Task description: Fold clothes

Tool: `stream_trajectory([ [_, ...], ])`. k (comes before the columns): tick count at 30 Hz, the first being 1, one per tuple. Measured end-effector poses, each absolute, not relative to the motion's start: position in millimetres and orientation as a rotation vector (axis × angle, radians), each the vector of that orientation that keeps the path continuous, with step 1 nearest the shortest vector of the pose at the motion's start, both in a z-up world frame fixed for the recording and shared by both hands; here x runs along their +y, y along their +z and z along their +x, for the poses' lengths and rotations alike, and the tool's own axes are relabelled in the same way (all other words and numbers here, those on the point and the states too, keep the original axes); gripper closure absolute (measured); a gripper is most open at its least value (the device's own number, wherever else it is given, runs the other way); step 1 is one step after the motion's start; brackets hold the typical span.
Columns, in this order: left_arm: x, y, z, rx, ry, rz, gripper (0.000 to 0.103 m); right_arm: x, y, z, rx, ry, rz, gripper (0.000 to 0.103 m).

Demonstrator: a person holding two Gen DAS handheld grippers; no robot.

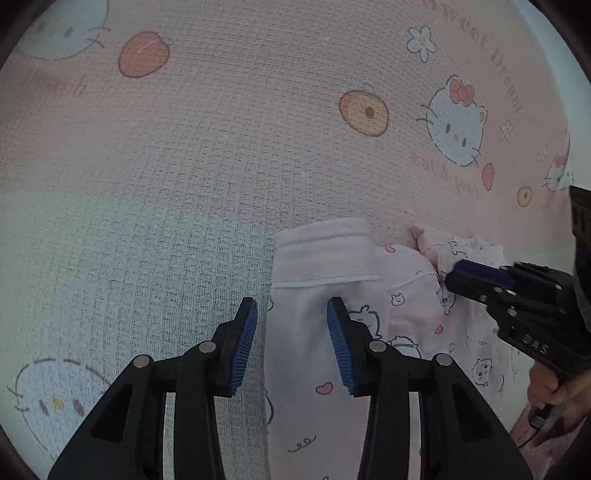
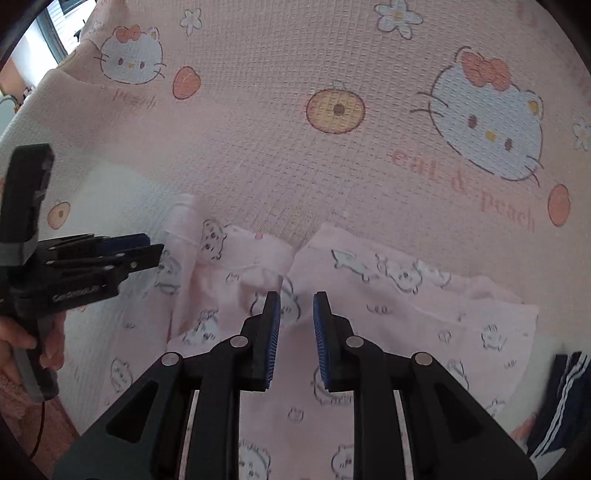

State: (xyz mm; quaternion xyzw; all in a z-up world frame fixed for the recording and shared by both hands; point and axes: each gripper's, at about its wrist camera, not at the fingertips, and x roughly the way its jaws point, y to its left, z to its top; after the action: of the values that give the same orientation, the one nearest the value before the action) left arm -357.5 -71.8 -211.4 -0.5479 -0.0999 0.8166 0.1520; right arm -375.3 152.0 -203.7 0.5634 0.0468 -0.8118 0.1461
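Observation:
A pale pink garment (image 1: 406,314) printed with small cartoon animals lies on the pink cartoon-cat bedsheet (image 1: 221,147). Its white ribbed cuff (image 1: 321,254) lies just ahead of my left gripper (image 1: 291,314), which is open with the sleeve cloth between its jaws. My right gripper (image 2: 296,306) is open over the garment's (image 2: 369,295) middle, jaws a small gap apart, holding nothing. The right gripper also shows at the right of the left wrist view (image 1: 458,277), and the left gripper at the left of the right wrist view (image 2: 153,251).
A dark blue garment with white stripes (image 2: 554,402) lies at the lower right edge of the right wrist view. The sheet (image 2: 332,166) spreads beyond the pink garment. The bed's edge and a window (image 2: 48,33) show at the far upper left.

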Motion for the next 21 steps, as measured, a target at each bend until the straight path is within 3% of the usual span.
stream_trajectory([
  [5,-85,-218,-364,-0.352,2.291,-1.552,0.062,160,-236,-387,0.373,-2.328,1.73,0.088],
  [12,-80,-225,-373,-0.341,2.277,-1.555,0.062,213,-225,-360,0.39,-2.401,1.89,0.088],
  [13,-79,-225,-373,-0.33,2.279,-1.558,0.072,211,-221,-360,0.428,-2.409,1.895,0.088],
  [14,-77,-226,-372,-0.319,2.28,-1.562,0.088,208,-216,-361,0.446,-2.422,1.883,0.087],
  [16,-74,-226,-371,-0.296,2.283,-1.568,0.097,197,-202,-367,0.387,-2.456,1.78,0.085],
  [19,-79,-223,-370,-0.265,2.306,-1.588,0.1,181,-201,-384,0.274,-2.414,1.696,0.085],
  [21,-94,-216,-371,-0.24,2.348,-1.62,0.1,183,-207,-385,0.311,-2.422,1.723,0.085],
])
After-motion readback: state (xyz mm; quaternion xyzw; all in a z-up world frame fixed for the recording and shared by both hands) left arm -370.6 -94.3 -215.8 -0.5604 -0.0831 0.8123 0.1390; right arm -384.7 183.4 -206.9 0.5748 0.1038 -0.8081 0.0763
